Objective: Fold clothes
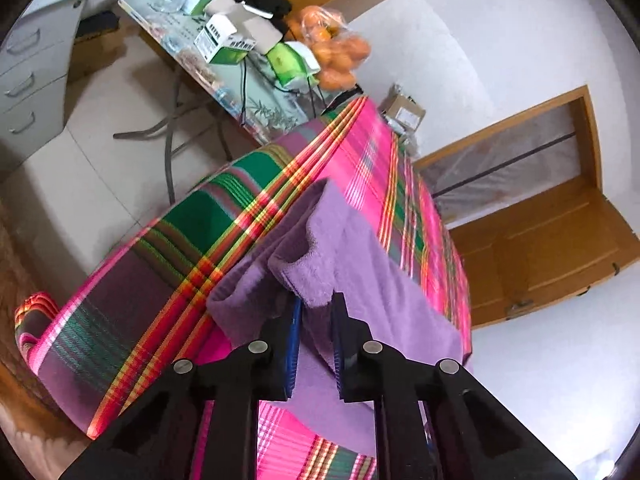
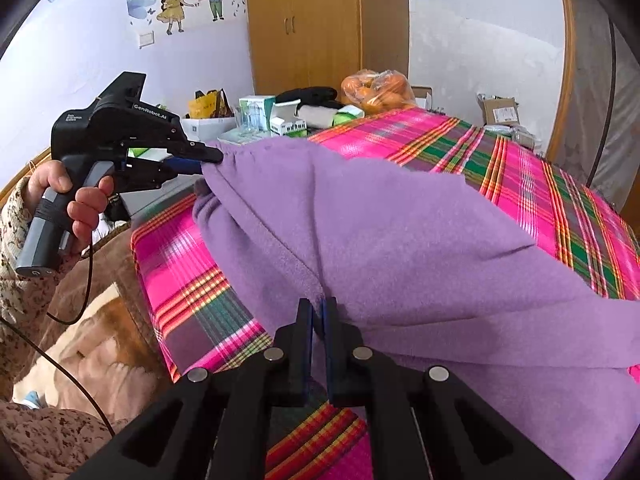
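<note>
Both the left gripper [image 2: 208, 158] and right gripper [image 2: 319, 312] are pinching shut on the soft, limp purple garment [image 2: 400, 232], lifting its edge near the bench's [image 2: 520, 168] front edge

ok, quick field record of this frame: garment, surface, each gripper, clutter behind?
garment: purple fleece garment, lifted at two points, sagging between them, rest draped on the cloth
surface: pink, green and red plaid cloth covering the work surface
left gripper: shut on a gathered edge of the garment, held in the person's hand
right gripper: shut on a fold of the garment
background: clear bag of oranges, green-and-white cartons, wooden wardrobe
fold status: not yet folded flat
</note>
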`<state>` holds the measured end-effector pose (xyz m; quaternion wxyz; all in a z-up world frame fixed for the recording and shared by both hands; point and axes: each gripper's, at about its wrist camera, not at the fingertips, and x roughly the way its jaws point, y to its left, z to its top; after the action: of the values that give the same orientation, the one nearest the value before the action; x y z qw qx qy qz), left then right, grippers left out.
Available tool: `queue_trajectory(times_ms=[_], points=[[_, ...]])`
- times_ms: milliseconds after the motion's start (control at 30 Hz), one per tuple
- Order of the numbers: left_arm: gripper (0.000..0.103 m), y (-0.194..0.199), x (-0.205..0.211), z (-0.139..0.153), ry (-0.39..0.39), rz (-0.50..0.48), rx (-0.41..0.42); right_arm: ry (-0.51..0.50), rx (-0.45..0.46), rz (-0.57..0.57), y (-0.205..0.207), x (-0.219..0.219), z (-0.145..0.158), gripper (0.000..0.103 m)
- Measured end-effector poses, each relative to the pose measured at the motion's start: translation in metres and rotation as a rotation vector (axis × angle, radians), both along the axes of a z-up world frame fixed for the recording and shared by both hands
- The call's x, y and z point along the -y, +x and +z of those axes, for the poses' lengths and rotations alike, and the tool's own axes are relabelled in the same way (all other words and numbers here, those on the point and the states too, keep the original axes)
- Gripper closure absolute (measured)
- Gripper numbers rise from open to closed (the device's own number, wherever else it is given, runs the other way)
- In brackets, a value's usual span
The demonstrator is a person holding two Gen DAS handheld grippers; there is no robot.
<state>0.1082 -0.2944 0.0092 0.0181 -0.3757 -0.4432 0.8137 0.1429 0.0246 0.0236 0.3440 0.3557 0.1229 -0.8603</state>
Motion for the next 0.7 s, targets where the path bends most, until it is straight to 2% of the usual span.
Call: queue_trajectory(times_ms=[300,433,700], points=[[0.088,0.012,0.004,0.008,-0.041,0.01,-0.009,-0.027,-0.033,0.025,0.009,-0.002,0.015,0.098],[0.088,0.014,0.005,0.009,-0.063,0.013,-0.001,-0.042,0.005,0.059,0.01,-0.001,0.012,0.098],[0.088,0.013,0.007,-0.01,-0.068,0.03,0.047,-0.036,0.085,0.073,0.006,0.0,-0.007,0.097]])
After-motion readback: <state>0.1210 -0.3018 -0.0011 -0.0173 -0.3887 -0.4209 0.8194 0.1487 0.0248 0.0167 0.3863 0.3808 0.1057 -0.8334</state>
